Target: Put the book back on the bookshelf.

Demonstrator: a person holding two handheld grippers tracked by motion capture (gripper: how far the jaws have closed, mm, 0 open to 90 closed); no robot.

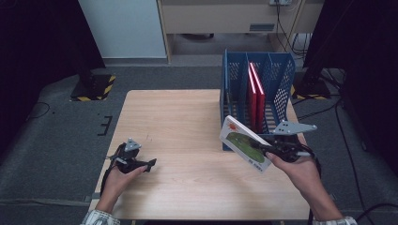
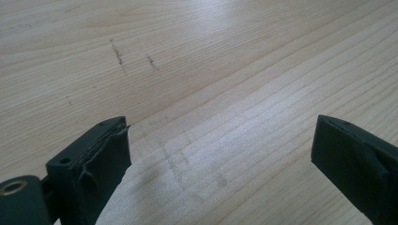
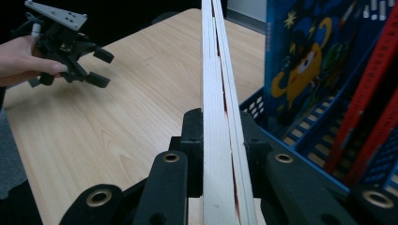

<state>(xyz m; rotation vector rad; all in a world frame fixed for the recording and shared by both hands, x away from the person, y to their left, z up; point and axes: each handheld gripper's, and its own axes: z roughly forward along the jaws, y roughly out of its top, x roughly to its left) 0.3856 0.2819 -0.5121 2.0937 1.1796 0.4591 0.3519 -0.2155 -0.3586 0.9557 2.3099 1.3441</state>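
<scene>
Presently on record: one book (image 1: pixel 245 143), thin, white cover with a green picture, clamped by its edge in the right claw (image 1: pixel 263 147). It was held clear of the counter (image 1: pixel 178 122), tilted, just in front of the blue file rack (image 1: pixel 281 75) at the counter's far right corner. In the right gripper view the book's page edges (image 3: pixel 220 117) ran straight up between the two black jaws, which pressed on both covers.

Rack contents: two red books (image 1: pixel 256 93) standing upright in a middle compartment; a blue illustrated cover (image 3: pixel 305 61) showed at the rack's near side in the right gripper view.

Left claw (image 1: pixel 149 164): held in the person's left hand (image 1: pixel 123 178), low over the counter's near left part, well apart from the book. Jaws stood wide apart with bare wood between them.
</scene>
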